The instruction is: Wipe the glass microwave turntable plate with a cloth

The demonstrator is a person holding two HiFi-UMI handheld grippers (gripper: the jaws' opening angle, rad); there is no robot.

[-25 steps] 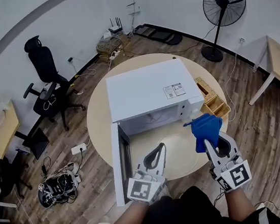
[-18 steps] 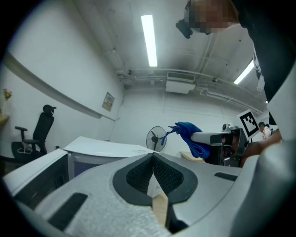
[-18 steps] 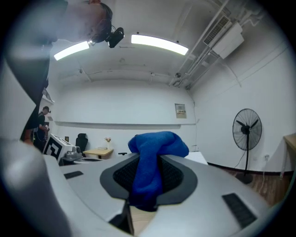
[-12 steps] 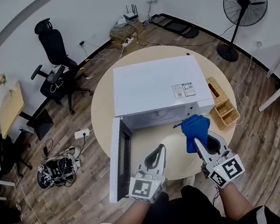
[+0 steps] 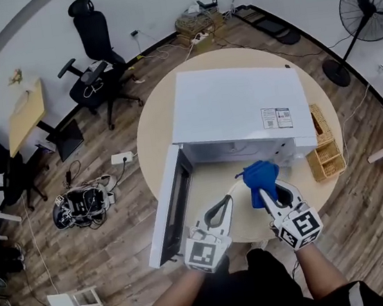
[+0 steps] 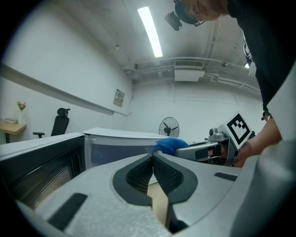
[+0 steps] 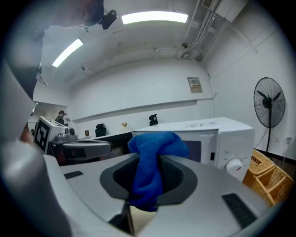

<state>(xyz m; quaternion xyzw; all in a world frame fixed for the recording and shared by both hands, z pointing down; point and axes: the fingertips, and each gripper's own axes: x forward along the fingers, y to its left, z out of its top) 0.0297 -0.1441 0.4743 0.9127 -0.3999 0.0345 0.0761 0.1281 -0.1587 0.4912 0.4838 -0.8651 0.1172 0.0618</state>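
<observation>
1. Cloth [image 7: 155, 148]: blue, soft, nubbly weave, bunched into a wad. We see the right tool [image 5: 263, 192] clenched on it. The wad bulges above the dark ribbed pads and a tail hangs down between them, so its long axis runs up and down between the jaws. From above it points far, toward the oven mouth.

2. Plate [image 5: 247, 215]: we make out a pale round disc lying flat on the counter [image 5: 150, 133], just near of the oven mouth and between the two tools. Its rim is faint.

3. Left tool [image 6: 152, 157]: grey shell with black mesh pads. The tips are pressed together with nothing between them. It points far, beside the right tool and left of it.

4. Microwave [image 5: 238, 107]: white, boxy, with a label on top and a knob on the right front panel. Its door [image 5: 171, 207] is swung wide to the left. We cannot tell what is in the cavity.

5. Counter: round, pale wood.

6. Basket [image 5: 324, 149]: wicker, right of the microwave. Its contents are unclear.
</observation>
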